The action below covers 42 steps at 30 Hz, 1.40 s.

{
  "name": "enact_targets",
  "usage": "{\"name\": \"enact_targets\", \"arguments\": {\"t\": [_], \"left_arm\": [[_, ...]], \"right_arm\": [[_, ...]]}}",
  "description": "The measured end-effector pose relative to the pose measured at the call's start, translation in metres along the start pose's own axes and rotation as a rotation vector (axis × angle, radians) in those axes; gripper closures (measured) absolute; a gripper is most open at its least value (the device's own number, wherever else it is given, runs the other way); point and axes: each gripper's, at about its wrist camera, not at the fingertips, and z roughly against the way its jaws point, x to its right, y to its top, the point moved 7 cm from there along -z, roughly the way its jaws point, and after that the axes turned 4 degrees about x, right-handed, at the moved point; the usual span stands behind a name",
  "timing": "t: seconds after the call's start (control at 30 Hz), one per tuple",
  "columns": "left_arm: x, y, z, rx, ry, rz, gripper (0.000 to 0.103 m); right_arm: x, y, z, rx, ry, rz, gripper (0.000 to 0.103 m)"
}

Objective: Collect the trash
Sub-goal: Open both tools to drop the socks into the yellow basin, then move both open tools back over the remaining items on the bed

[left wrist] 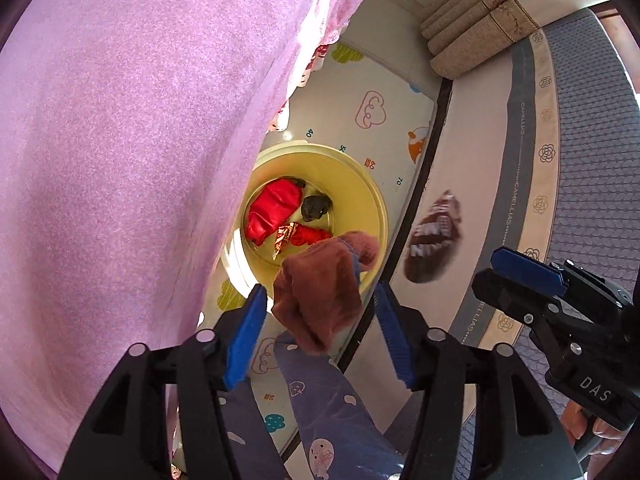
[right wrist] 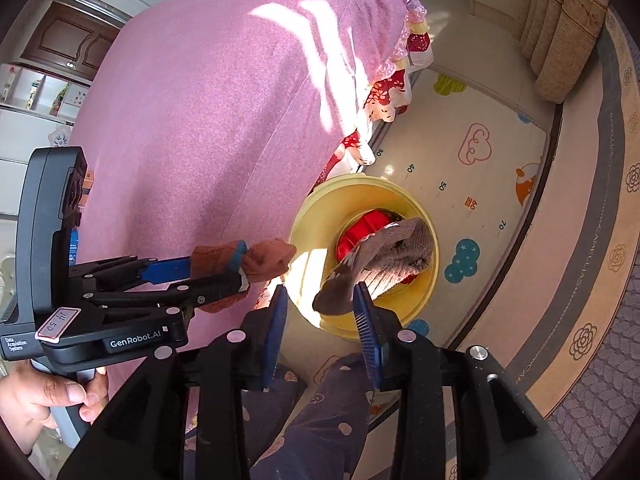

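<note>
A yellow bin (left wrist: 376,208) stands on the floor mat beside the bed; it holds red wrappers (left wrist: 274,210) and a dark wad (left wrist: 316,207). My left gripper (left wrist: 320,320) is open; a brown sock (left wrist: 320,300) is between its fingers, loose above the bin's rim. In the right wrist view the left gripper (right wrist: 224,272) shows at left with the brown sock (right wrist: 268,260) at its tip. My right gripper (right wrist: 320,320) is open; a grey sock (right wrist: 384,260) hangs off its right finger over the bin (right wrist: 316,216). A blurred brown item (left wrist: 434,236) is in the air right of the bin.
A bed with a pink cover (right wrist: 208,120) fills the left. A patterned play mat (right wrist: 472,168) covers the floor. A grey mattress edge (left wrist: 560,160) curves along the right. Curtains (left wrist: 476,28) hang at the back. My leg in patterned trousers (right wrist: 320,420) is below.
</note>
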Motion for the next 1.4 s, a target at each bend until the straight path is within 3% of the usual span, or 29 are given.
{"name": "enact_targets", "arguments": {"t": [0.33,0.73,1.03,1.4], "left_arm": [[-0.01,0.004,0.0,-0.009,-0.022,0.037,0.039],[-0.044,-0.001,0.028,0.039,-0.057,0.074,0.037],[-0.118,-0.025,0.075,0.117,-0.057,0.174,0.037],[-0.27,-0.089,0.139,0.223,-0.026,0.364,0.037]], "right_arm": [[0.004,-0.001,-0.003,-0.013,-0.021,-0.025,0.069],[-0.043,0.006,-0.002,0.0,-0.027,0.012,0.069],[-0.134,0.01,-0.014,0.004,-0.003,0.122,0.069],[-0.289,-0.017,-0.056,-0.026,0.056,0.282,0.069]]}}
